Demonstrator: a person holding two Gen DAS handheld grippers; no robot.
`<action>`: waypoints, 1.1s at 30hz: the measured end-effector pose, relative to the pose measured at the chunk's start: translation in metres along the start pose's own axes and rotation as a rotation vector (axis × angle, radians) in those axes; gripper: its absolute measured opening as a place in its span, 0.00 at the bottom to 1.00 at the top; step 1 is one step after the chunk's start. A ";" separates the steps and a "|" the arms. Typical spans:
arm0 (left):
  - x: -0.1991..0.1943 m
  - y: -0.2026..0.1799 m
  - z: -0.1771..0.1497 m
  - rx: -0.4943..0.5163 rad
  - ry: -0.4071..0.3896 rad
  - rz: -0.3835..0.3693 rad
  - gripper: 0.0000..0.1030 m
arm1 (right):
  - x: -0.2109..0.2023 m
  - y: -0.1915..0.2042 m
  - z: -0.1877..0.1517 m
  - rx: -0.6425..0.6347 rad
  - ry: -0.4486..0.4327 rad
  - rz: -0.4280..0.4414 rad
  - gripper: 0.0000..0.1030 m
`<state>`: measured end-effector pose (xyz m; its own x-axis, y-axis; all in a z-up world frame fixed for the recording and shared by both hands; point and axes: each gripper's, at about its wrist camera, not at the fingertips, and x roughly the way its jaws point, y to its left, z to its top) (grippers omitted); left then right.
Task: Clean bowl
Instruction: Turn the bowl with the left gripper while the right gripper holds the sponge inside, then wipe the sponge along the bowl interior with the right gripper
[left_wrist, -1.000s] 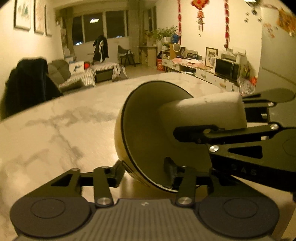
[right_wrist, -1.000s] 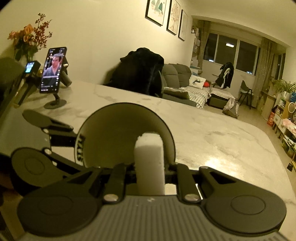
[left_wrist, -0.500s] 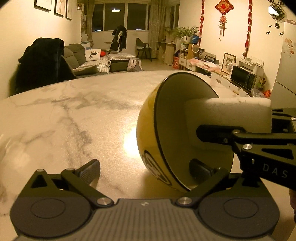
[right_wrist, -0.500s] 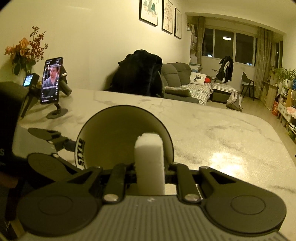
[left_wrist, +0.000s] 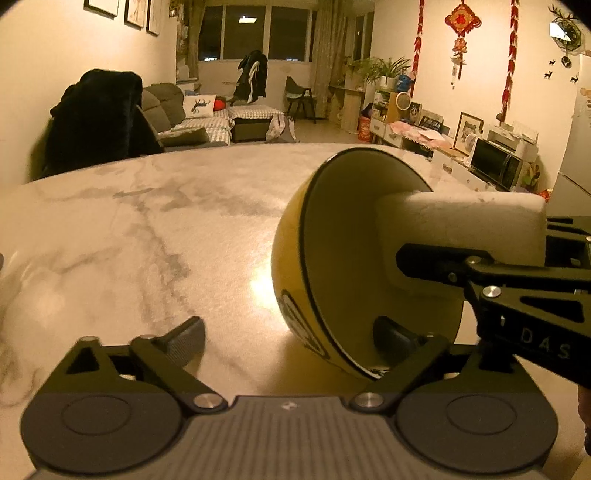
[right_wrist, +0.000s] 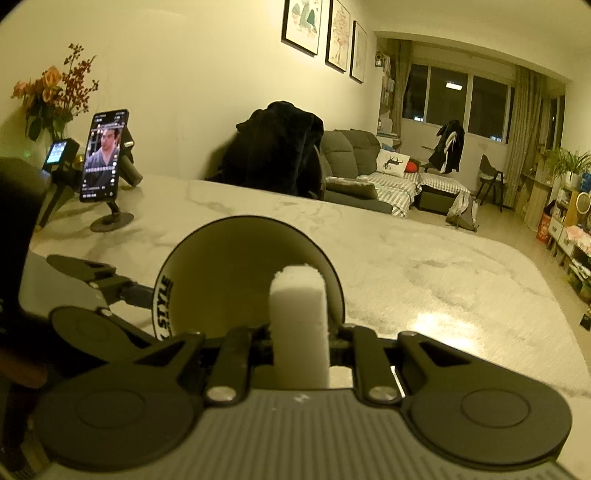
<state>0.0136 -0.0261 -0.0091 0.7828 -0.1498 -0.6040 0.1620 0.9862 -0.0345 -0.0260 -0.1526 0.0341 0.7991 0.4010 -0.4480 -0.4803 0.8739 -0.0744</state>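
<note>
Sideways on the marble table (left_wrist: 147, 229), the yellow bowl (left_wrist: 295, 258) is straddled by the left gripper (left_wrist: 291, 336), whose 2 jaws have just been narrowing, rim between them, untouched. A white sponge (right_wrist: 299, 317), clamped by the right gripper (right_wrist: 299, 341), is pushed inside.

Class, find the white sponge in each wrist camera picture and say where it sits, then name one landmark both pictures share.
Left wrist view: the white sponge comes in from the right edge, its end inside the tipped yellow bowl.
Right wrist view: the sponge stands at bottom centre, clamped in the right gripper.
Shared landmark: the dark coat on the chair.
</note>
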 end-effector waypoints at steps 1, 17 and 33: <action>0.000 0.001 0.000 -0.002 -0.009 -0.006 0.71 | 0.000 0.000 0.000 -0.004 -0.002 -0.003 0.17; -0.018 0.007 0.002 0.033 -0.089 -0.019 0.15 | -0.009 0.008 0.003 -0.076 -0.011 0.013 0.17; -0.026 -0.037 -0.008 0.360 -0.162 0.138 0.12 | 0.005 0.020 -0.007 -0.080 0.045 0.038 0.18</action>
<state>-0.0178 -0.0576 0.0014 0.8914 -0.0556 -0.4497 0.2263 0.9144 0.3356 -0.0345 -0.1349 0.0247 0.7637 0.4189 -0.4913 -0.5384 0.8331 -0.1266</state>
